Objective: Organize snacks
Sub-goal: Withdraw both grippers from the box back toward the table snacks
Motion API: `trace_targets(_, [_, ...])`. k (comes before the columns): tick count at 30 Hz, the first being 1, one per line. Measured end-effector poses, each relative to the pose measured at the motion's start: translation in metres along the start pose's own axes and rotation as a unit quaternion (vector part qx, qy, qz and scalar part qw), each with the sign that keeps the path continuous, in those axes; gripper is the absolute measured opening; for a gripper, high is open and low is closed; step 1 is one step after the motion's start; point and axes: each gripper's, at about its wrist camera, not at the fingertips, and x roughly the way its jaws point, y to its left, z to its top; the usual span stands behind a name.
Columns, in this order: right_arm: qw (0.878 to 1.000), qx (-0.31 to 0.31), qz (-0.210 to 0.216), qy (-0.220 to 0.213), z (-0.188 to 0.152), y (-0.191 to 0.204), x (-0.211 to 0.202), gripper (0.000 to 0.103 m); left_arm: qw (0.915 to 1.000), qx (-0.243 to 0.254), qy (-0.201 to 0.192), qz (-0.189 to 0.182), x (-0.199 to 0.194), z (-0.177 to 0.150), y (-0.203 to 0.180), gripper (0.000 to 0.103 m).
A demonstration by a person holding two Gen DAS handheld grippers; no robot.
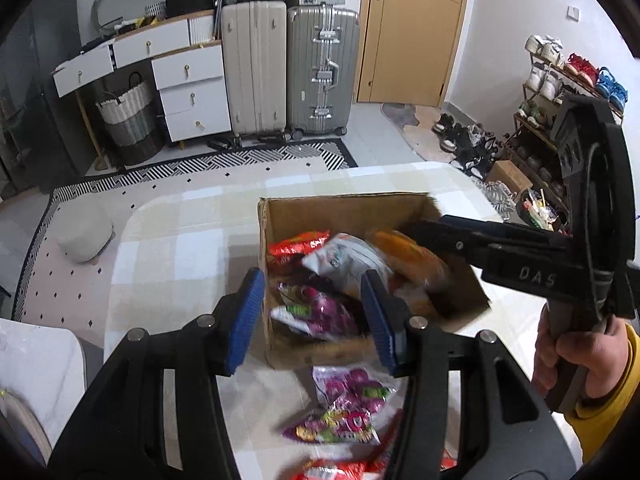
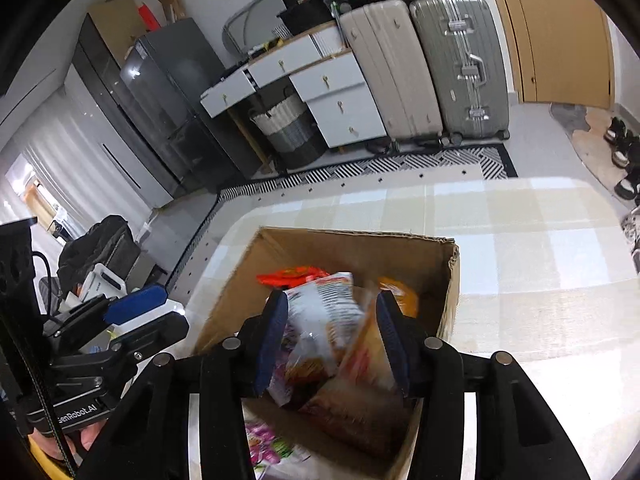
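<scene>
An open cardboard box (image 1: pixel 344 208) stands on the checked tablecloth and holds several snack bags: red (image 1: pixel 298 246), white (image 1: pixel 346 262), orange (image 1: pixel 412 258) and purple (image 1: pixel 320 310). My left gripper (image 1: pixel 312 320) is open and empty above the box's near left corner. More purple and red bags (image 1: pixel 344 412) lie on the table in front of the box. My right gripper (image 2: pixel 332 340) is open over the box (image 2: pixel 360 244), its pads on either side of the white bag (image 2: pixel 320 320) and orange bag (image 2: pixel 396 294) without pinching them. It also shows in the left wrist view (image 1: pixel 424 228), reaching in from the right.
The table (image 1: pixel 180 232) has a rounded edge. Beyond it are a grey pouf (image 1: pixel 82 234), a patterned rug, a white drawer unit (image 1: pixel 192 88), a laundry basket (image 1: pixel 130 120), two suitcases (image 1: pixel 288 68), a door and a shoe rack (image 1: pixel 560 92).
</scene>
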Motion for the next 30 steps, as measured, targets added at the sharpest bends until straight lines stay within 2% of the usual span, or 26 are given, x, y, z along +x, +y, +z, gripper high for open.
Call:
trace_targets(5, [0.999,-0.025,0.017,-0.039,-0.01,0.025,-0.051,0.047,0.9995,-0.002,-0.032,0.0,-0.055,-0.019,-0.012,0.055])
trace_targets(10, [0.994,-0.047,0.035,-0.088,-0.032,0.058,-0.118,0.05,0.9971,-0.009,-0.076,0.006,-0.12,-0.043,-0.028,0.072])
trace_targets(13, [0.991,-0.058,0.041,-0.112,-0.048,0.075,-0.151,0.053,0.994,-0.015,-0.108,0.011,-0.159,-0.059,-0.038,0.078])
trace_targets(14, [0.99,-0.062,0.044,-0.12,-0.054,0.08,-0.163,0.056,0.993,-0.014,-0.117,0.011,-0.171,-0.065,-0.04,0.078])
trace_targets(17, [0.985,-0.08,0.039,-0.148,-0.077,0.096,-0.196,0.073,0.99,-0.017,-0.139,0.016,-0.208,-0.083,-0.049,0.08])
trace_targets(18, [0.983,-0.086,0.037,-0.16,-0.086,0.101,-0.206,0.076,0.9891,-0.02,-0.145,0.016,-0.219,-0.089,-0.051,0.081])
trace_targets(20, [0.978,-0.098,0.038,-0.178,-0.103,0.109,-0.224,0.077,0.9868,-0.031,-0.158,0.013,-0.241,-0.104,-0.054,0.082])
trace_targets(22, [0.975,-0.102,0.036,-0.194,-0.12,0.115,-0.241,0.083,0.9852,-0.035,-0.167,0.008,-0.26,-0.118,-0.057,0.083])
trace_targets(23, [0.974,-0.102,0.035,-0.201,-0.129,0.118,-0.248,0.087,0.9841,-0.038,-0.173,0.015,-0.27,-0.126,-0.058,0.083])
trace_targets(30, [0.967,-0.111,0.035,-0.225,-0.178,0.126,-0.278,0.093,0.9739,-0.052,-0.217,0.043,-0.327,-0.177,-0.057,0.089])
